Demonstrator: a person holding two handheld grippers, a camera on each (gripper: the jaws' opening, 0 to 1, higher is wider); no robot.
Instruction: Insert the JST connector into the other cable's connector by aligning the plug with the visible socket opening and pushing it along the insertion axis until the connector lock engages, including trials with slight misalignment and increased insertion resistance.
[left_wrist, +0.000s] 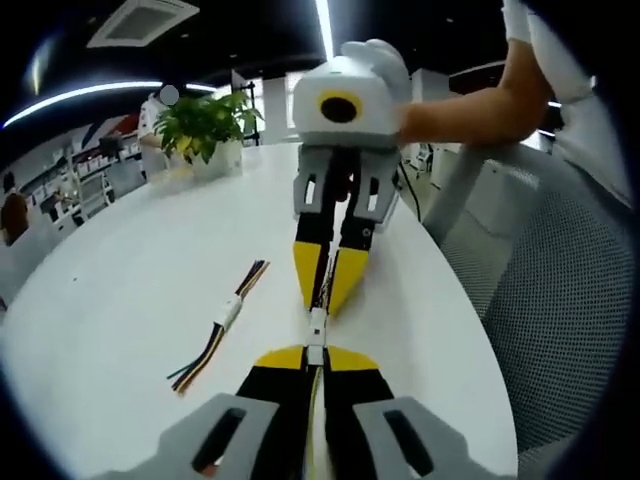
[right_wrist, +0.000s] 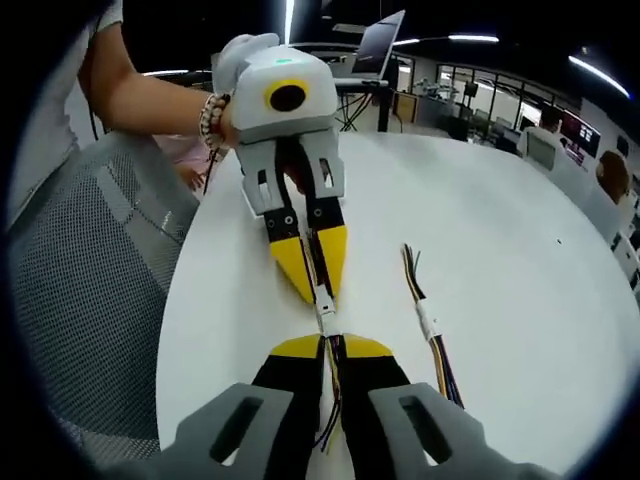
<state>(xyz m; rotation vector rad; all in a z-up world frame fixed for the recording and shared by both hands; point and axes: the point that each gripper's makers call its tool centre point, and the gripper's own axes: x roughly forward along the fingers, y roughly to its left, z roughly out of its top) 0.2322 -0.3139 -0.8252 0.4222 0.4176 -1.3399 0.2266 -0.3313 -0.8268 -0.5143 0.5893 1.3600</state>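
Observation:
Both grippers meet tip to tip over the white round table. My left gripper is shut on a wire bundle whose white JST connector sticks out past its yellow tips. Opposite it, my right gripper is shut on the other cable. In the right gripper view, my right gripper faces my left gripper, with the white connectors end to end in the short gap. I cannot tell whether they are fully seated.
A spare multicoloured cable with a white connector lies on the table beside the grippers. A potted plant stands at the far edge. A grey mesh chair sits by the table rim. A person's arm holds one gripper.

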